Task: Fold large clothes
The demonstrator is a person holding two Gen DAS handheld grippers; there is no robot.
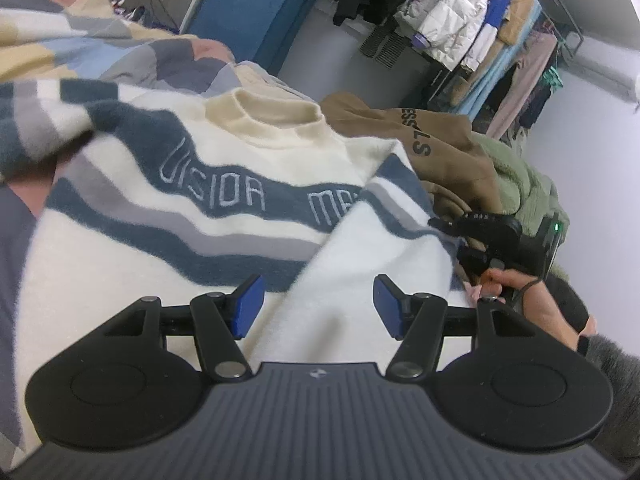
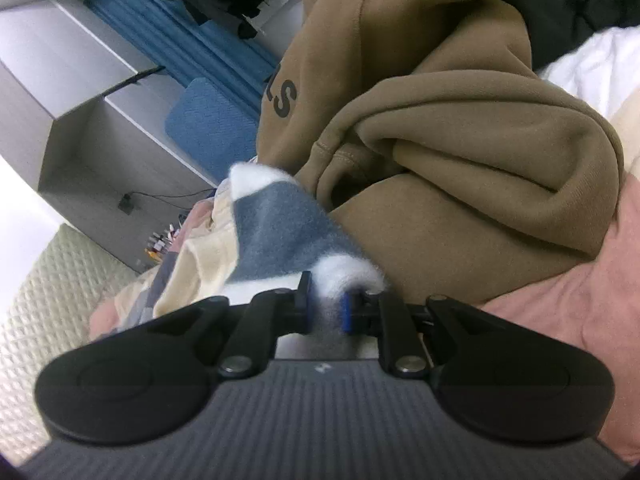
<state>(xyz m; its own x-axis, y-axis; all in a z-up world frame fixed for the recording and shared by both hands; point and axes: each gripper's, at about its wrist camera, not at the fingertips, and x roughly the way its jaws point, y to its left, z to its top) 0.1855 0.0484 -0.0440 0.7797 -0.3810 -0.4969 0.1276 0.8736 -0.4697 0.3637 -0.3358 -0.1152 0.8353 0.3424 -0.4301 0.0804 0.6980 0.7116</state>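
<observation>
Striped sweater (image 1: pixel 168 216) lies flat on the bed, collar away from the left gripper (image 1: pixel 319 306), which hangs released over it. Right gripper (image 2: pixel 327 307) is clamped on the sleeve (image 2: pixel 276 232) at the sweater's R edge, probably near the cuff. Brown hoodie (image 2: pixel 460 140) crowds that side; open room is to the L, across the body.

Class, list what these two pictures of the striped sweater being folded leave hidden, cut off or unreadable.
- Left wrist view: the second word on the sweater reads only "MA"; the folded-over sleeve covers the rest.
- Both views: the brown hoodie print is partly lost in folds.
- Right wrist view: the right tongs grip sweater fabric, which part unclear.
- Left wrist view: the left tongs hide the hem.
</observation>
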